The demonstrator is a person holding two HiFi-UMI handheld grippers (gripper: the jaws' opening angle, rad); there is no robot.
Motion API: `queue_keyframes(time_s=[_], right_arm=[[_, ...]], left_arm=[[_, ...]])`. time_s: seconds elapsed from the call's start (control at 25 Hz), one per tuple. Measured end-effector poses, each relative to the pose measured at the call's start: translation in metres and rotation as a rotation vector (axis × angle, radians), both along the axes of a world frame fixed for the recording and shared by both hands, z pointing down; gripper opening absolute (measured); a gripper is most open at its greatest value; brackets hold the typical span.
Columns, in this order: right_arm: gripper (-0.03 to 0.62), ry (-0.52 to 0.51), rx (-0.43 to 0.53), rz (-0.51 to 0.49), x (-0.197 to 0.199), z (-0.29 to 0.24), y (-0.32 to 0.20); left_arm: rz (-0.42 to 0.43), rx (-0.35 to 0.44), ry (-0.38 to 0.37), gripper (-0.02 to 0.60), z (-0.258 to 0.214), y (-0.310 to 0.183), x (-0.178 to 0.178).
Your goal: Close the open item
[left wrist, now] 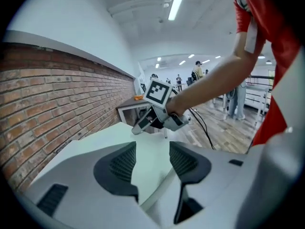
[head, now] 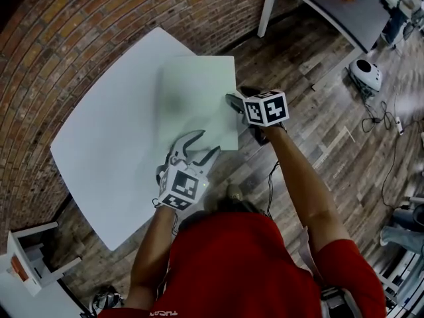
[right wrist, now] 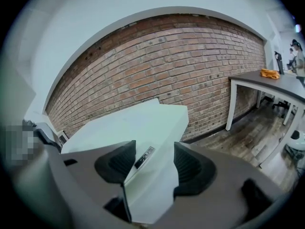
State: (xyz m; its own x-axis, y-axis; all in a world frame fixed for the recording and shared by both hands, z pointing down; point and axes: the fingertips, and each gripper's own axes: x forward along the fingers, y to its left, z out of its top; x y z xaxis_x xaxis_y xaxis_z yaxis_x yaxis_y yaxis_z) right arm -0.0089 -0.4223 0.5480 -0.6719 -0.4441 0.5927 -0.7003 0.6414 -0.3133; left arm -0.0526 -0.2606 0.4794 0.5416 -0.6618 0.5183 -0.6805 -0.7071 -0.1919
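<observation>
At the left, your left tongs (head: 209,142) are released: the jaws stand apart with nothing between the pads. They hang just over the edge of the white surface (head: 106,151) nearest you, beside the near side of the flat pale case (head: 195,95). That case is the task's thing. It lies at the right corner of the surface on your side, and its right-hand side runs along or slightly past the surface's edge there. It looks fully flat, with one pale face up, no lid raised and no gap showing along the side you can see. So the closing itself reads as done, or all but done. At the right, your right tongs (right wrist: 153,163) appear clenched on the case's right corner. The corner fills the space between the two pads, and a small dark label on its thin side face shows just inside the left pad. What seems left is small: check that the top sits flush all round, then let go with the right tongs.
</observation>
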Motion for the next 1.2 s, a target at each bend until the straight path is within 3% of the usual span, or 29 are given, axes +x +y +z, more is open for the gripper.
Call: queue_keyframes(time_s=[0.12,0.36,0.8,1.2], right_arm=[[0.236,0.025,0.053,0.008,0.0,-0.003,0.0],[0.236,0.079,0.217,-0.029,-0.005,-0.021,0.002],[0.229,-0.195,0.465,-0.121,-0.02,-0.127,0.059],[0.102,-0.308,0.621,-0.119,-0.029,-0.207,0.111]], left_arm=[[-0.066,0.03,0.076,0.218,-0.014,-0.006,-0.007],[-0.113,0.069,0.128,0.207,-0.03,-0.012,-0.017],[-0.221,0.186,0.317,0.133,-0.078,-0.022,-0.042],[-0.255,0.313,0.486,0.055,-0.147,-0.02,-0.052]])
